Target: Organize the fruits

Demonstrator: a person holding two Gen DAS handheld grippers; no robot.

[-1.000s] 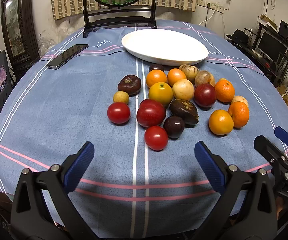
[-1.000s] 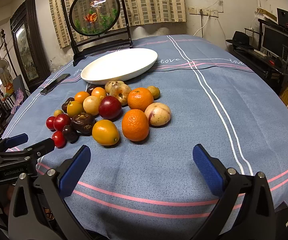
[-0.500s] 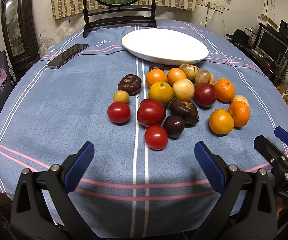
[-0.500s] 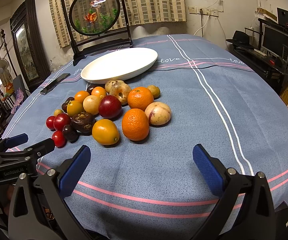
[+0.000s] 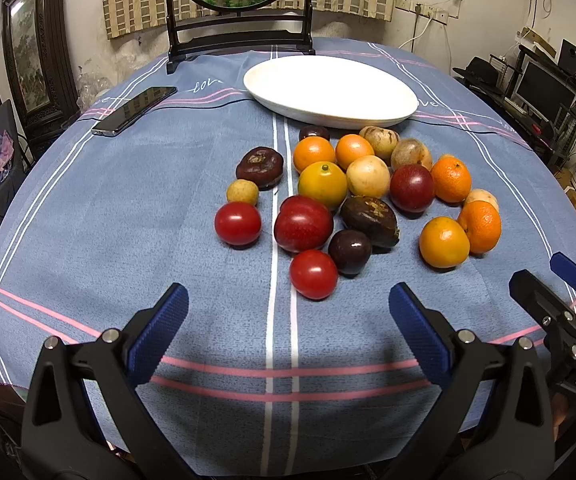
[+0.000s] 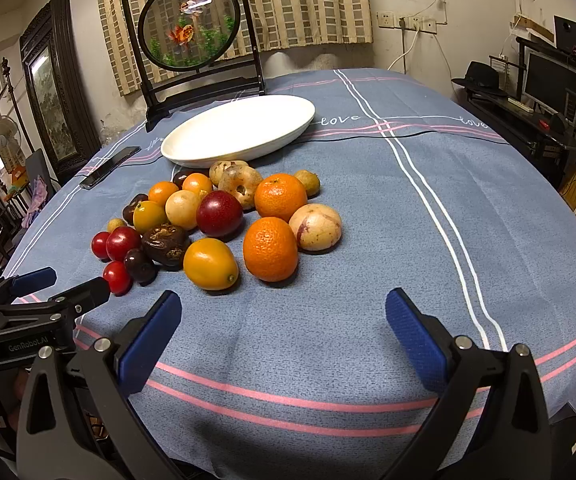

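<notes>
A white oval plate [image 5: 329, 92] lies on the blue striped cloth [image 5: 128, 208] of the desk, and everything else is placed from it. In the left wrist view its long axis runs from the far left toward the near right; in the right wrist view [image 6: 240, 128] it slants from near left up to far right. The fruits sit in a loose cluster on the cloth just in front of the plate's near rim, none of them on it. Closest to the rim are a small dark plum [image 5: 314, 133] and a mottled tan fruit [image 5: 379, 141]; a little farther out lie two small oranges [image 5: 313, 154], a yellow-orange citrus [image 5: 322, 185] and a dark red plum [image 5: 411, 188]. A wrinkled dark passion fruit [image 5: 369, 221] lies with its long axis pointing left-right across the left view. Farthest from the plate is a red tomato [image 5: 313, 274], touching a small dark plum [image 5: 349, 251]. A black phone [image 5: 134, 110] lies left of the plate, its length angled toward the far right, and a framed round goldfish screen [image 5: 240, 4] stands upright behind the plate. The left tool [image 5: 288, 320] hovers over the near cloth, well clear of the fruit, its blue pads [image 5: 160, 332] spread wide and holding nothing. The right tool [image 6: 284, 328] is likewise spread wide and empty, beside the cluster's near edge.
</notes>
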